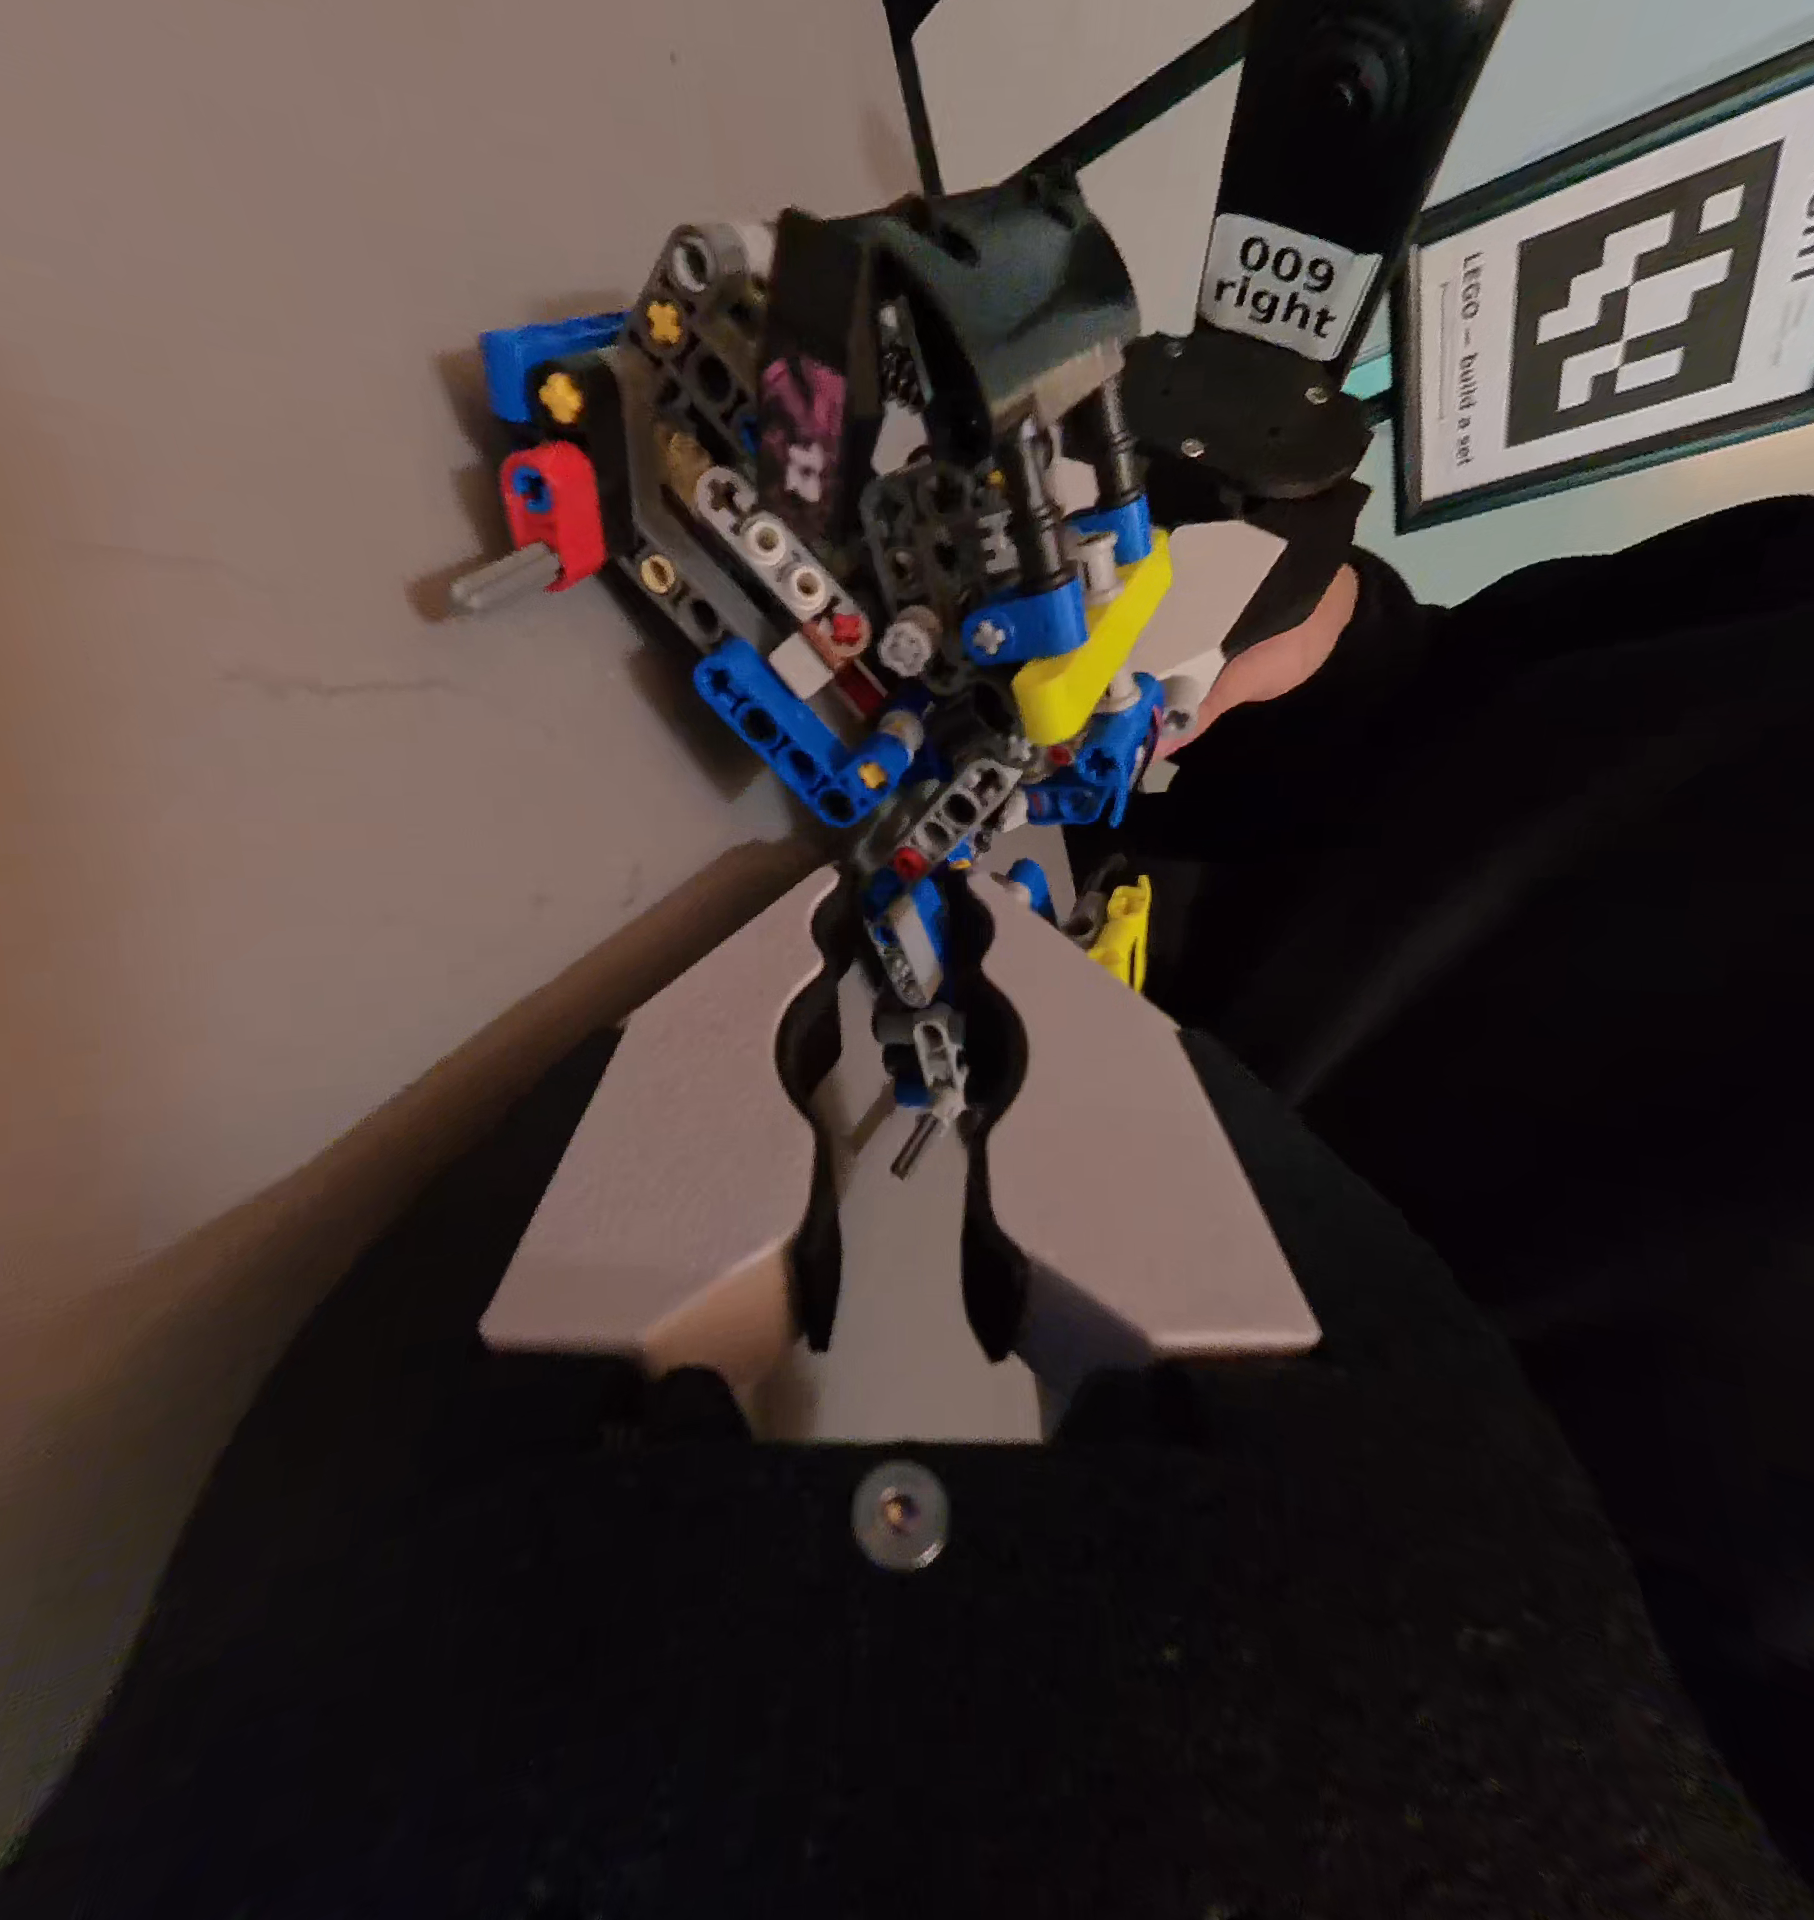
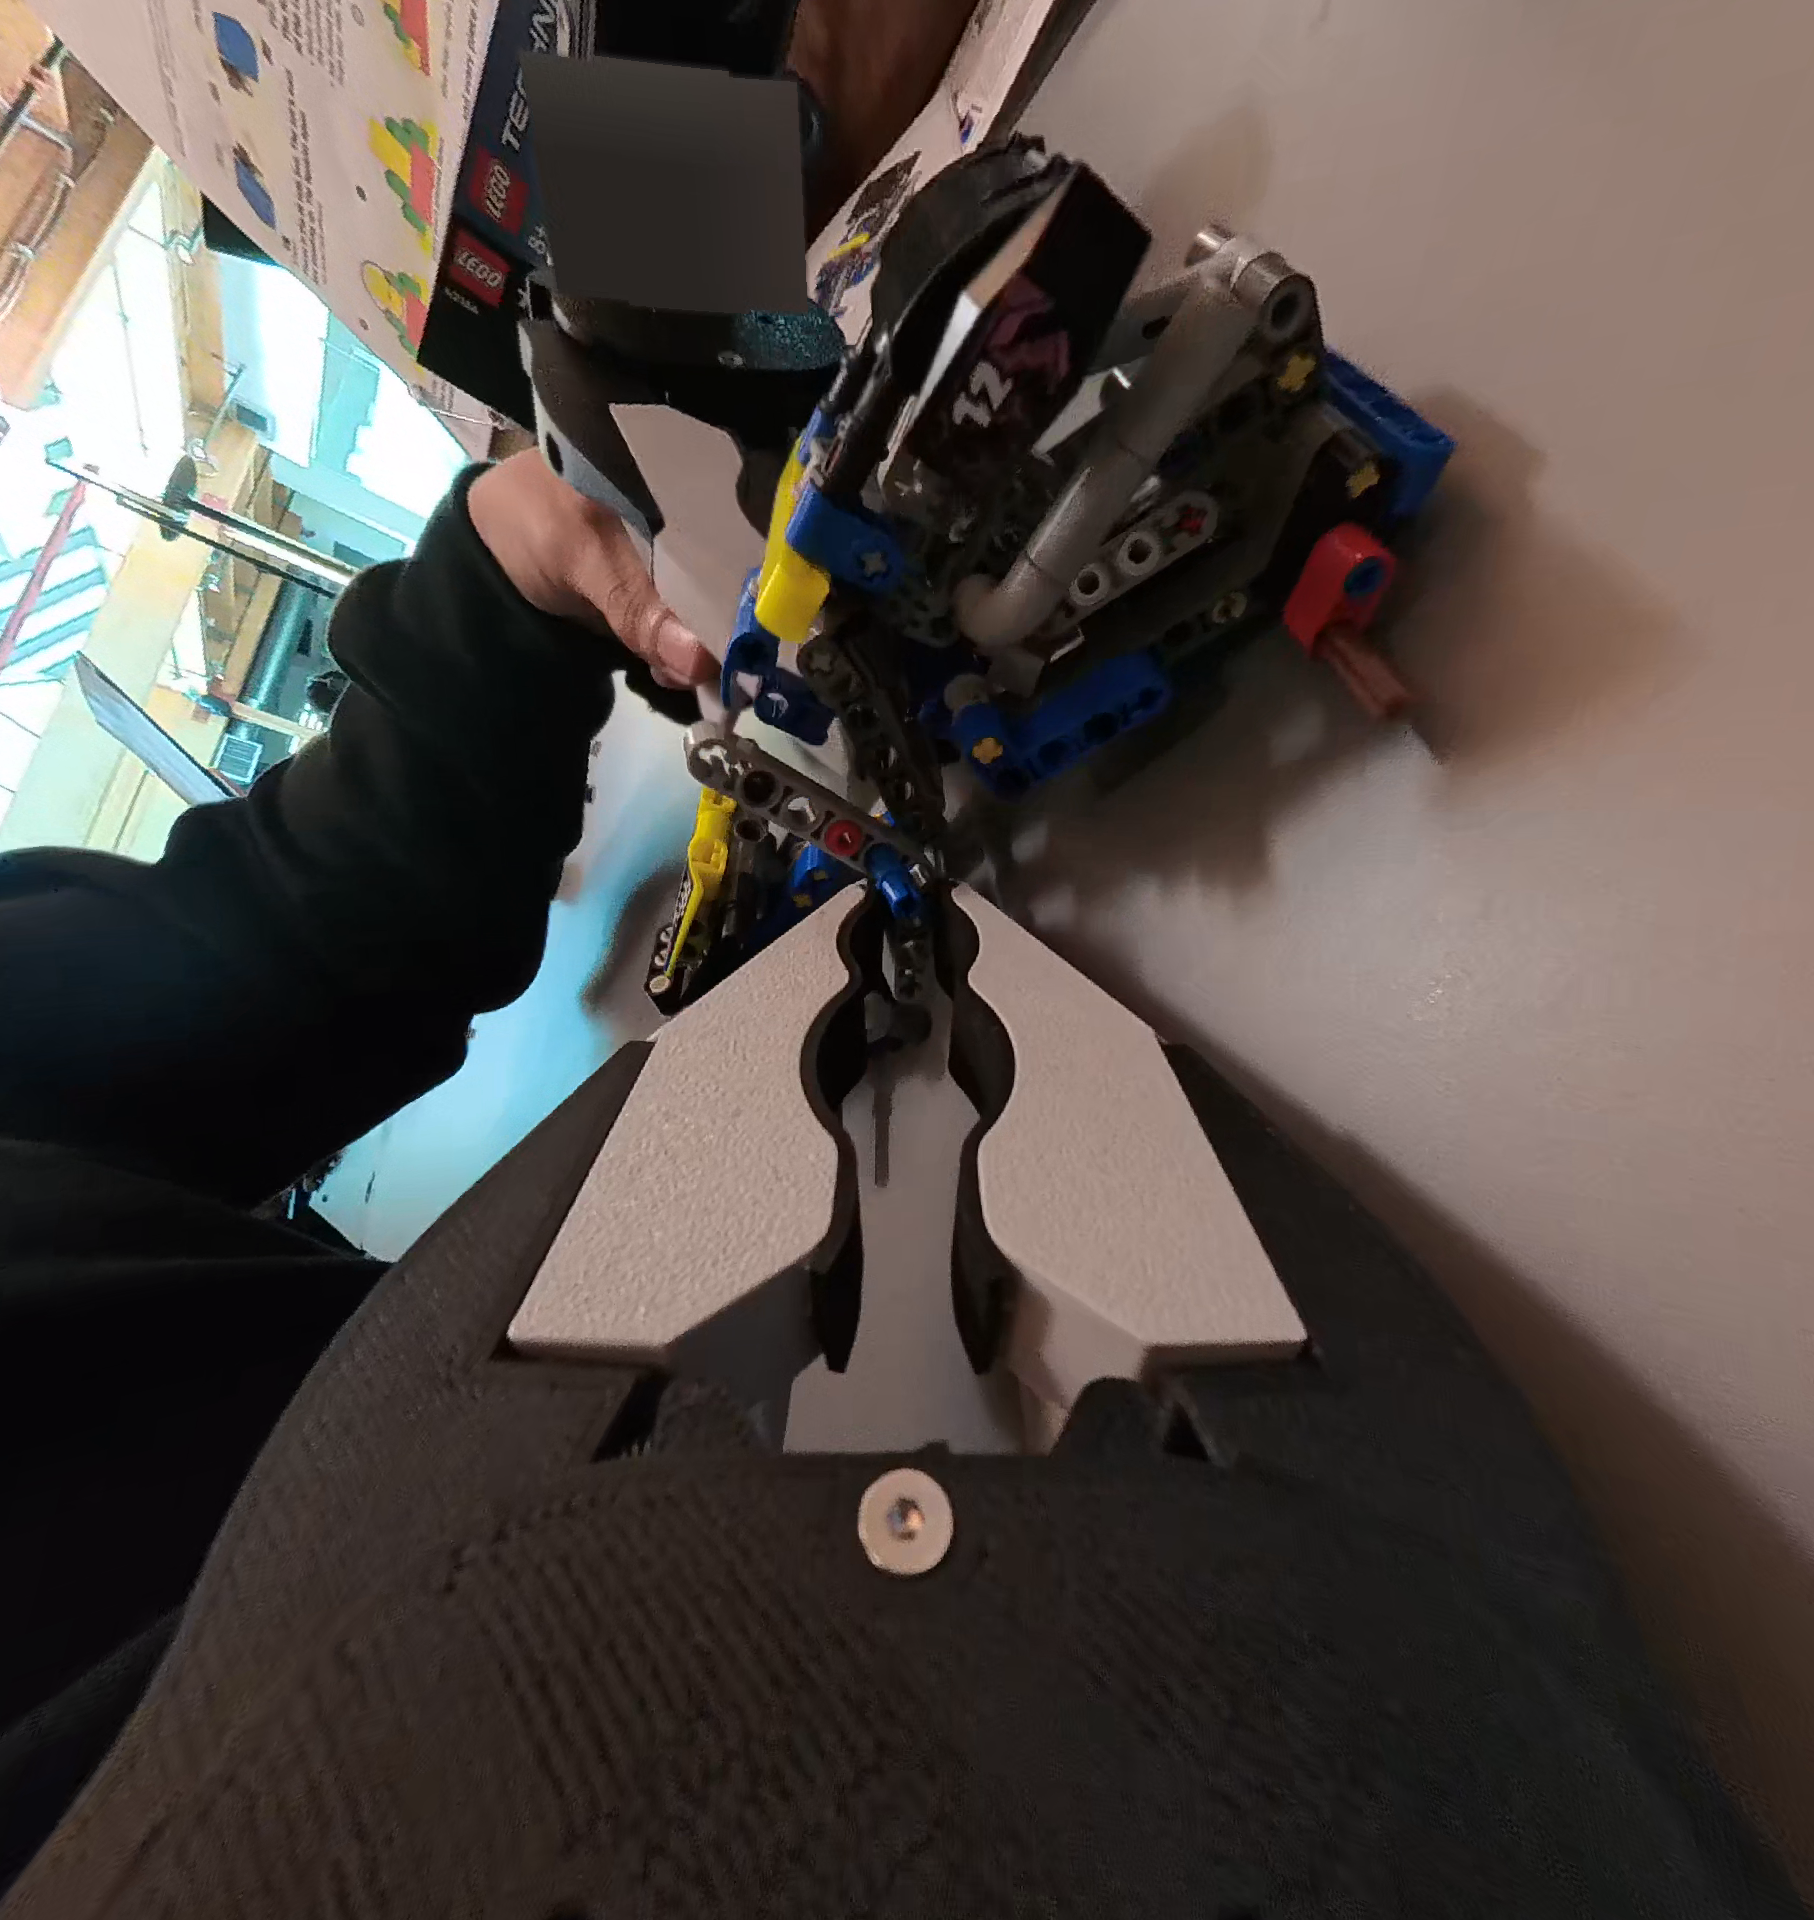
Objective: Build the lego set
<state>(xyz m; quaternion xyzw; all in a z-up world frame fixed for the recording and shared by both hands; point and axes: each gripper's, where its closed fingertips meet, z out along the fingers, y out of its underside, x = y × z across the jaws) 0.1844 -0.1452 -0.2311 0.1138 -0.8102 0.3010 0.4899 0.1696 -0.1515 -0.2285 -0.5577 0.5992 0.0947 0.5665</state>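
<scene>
A Technic model [image 1: 778,499] of black, grey, blue, red and yellow beams lies on a pale table [image 1: 259,520]. My left gripper [image 1: 913,894] is closed on a blue and grey beam end [image 1: 908,935] that sticks out of the near side of the model. Its pads press on both sides of that end. In the right wrist view the same model [image 2: 1069,499] lies ahead. My right gripper [image 2: 911,896] is shut on a thin dark grey beam [image 2: 908,956] of the model, just below a blue pin [image 2: 898,883].
A framed sheet with a black and white marker [image 1: 1630,301] stands at the far right. A toy box [image 2: 487,208] and an instruction sheet [image 2: 311,125] lie beyond the model. A person's hand [image 2: 591,582] in a black sleeve holds the other gripper. The table's brown edge [image 1: 467,1060] runs near my left fingers. My left and right fingertips are right by each other.
</scene>
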